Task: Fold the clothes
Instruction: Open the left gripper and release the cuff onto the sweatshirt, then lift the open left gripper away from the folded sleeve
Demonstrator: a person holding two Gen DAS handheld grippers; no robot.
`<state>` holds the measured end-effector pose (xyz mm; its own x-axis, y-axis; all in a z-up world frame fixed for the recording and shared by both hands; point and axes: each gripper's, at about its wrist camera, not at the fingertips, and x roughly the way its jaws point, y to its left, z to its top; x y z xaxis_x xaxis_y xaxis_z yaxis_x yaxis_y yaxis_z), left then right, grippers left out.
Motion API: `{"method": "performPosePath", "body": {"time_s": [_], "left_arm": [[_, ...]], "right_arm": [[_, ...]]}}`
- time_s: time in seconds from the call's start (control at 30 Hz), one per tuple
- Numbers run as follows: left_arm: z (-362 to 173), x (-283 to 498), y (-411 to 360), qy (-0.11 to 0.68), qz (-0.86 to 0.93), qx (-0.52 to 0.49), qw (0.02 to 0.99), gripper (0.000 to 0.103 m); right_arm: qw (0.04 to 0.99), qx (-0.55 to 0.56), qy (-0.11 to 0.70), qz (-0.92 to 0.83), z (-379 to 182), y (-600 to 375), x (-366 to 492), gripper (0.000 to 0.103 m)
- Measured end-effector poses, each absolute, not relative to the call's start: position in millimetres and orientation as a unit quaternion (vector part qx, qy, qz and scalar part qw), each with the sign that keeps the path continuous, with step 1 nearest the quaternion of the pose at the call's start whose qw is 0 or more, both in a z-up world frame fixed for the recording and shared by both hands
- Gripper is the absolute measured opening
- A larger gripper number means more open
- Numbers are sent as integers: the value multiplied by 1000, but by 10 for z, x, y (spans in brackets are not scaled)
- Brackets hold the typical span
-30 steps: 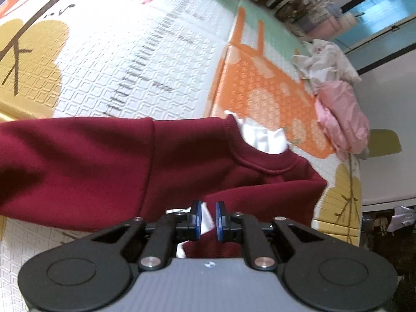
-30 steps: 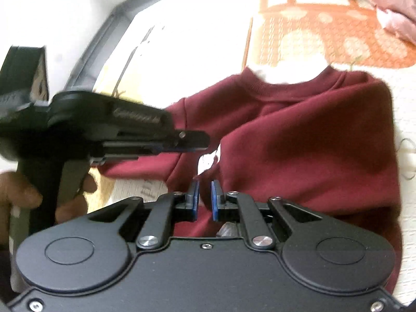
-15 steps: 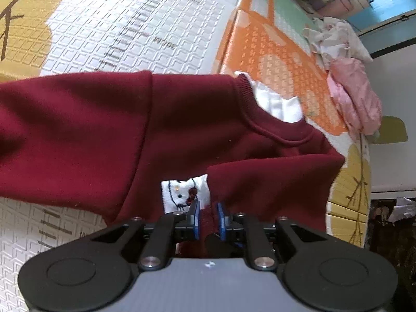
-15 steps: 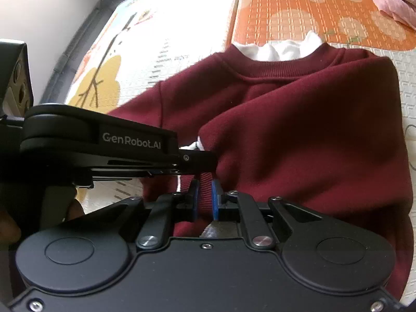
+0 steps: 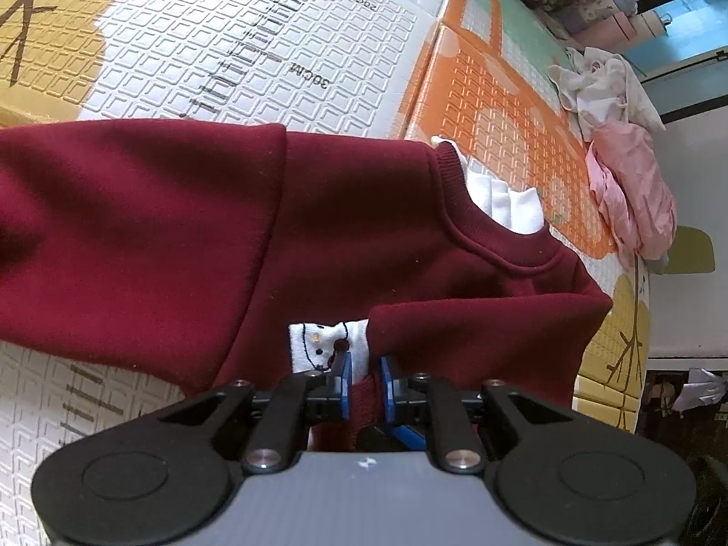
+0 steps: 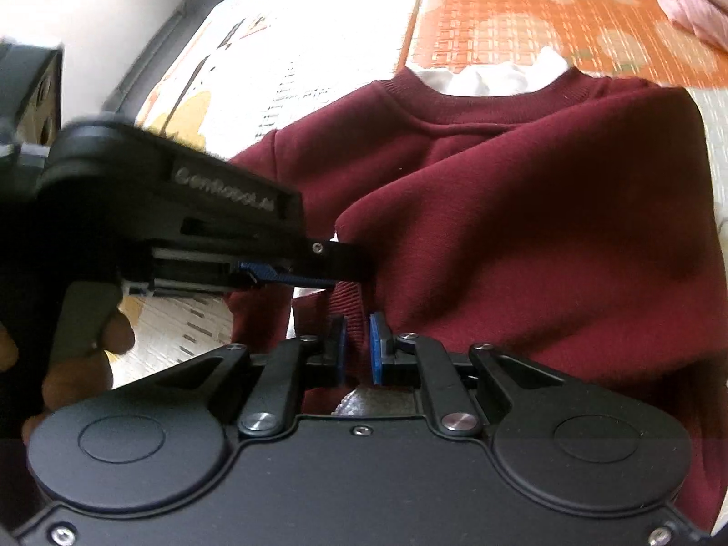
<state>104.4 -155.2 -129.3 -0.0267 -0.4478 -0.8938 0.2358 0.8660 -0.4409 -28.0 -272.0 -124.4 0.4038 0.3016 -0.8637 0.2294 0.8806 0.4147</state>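
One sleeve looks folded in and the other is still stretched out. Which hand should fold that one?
Probably the left. The spread sleeve of the maroon sweatshirt lies on the left gripper's side; the right gripper sits by the sleeve already folded across.

Maroon sweatshirt (image 5: 364, 236) w/ white collar, flat on mat, one sleeve folded across.

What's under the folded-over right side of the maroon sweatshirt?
Under the maroon sweatshirt flap, a white embroidered patch peeks out; the rest is covered. Both the left gripper and the right gripper pinch its ribbed cuff.
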Motion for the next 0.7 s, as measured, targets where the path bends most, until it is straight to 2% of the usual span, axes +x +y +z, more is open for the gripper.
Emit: {"method": "performPosePath", "body": {"time_s": [0.23,0.4,0.5,0.53,0.57,0.7], "left_arm": [[-943,1054,-1576,643,-271,-79,712,21],[-981,1053,-1650,642,-261,-67,718,25],[-1053,1081,-1700,642,-266,-78,715,34],[-1073,1090,-1723,641,-269,-77,715,42],[-1090,1096,-1752,640,-270,-73,716,45],[-1157,1105,-1857,639,-269,-53,718,46]], "right_arm": [[814,263,518,-3,-932,-3050,-429,12],[810,276,517,-29,-859,-3303,-544,12],[799,289,526,-28,-911,-3363,-618,13],[797,290,529,-27,-935,-3362,-642,13],[795,291,532,-27,-958,-3360,-666,13],[791,287,541,-25,-999,-3299,-718,13]]}}
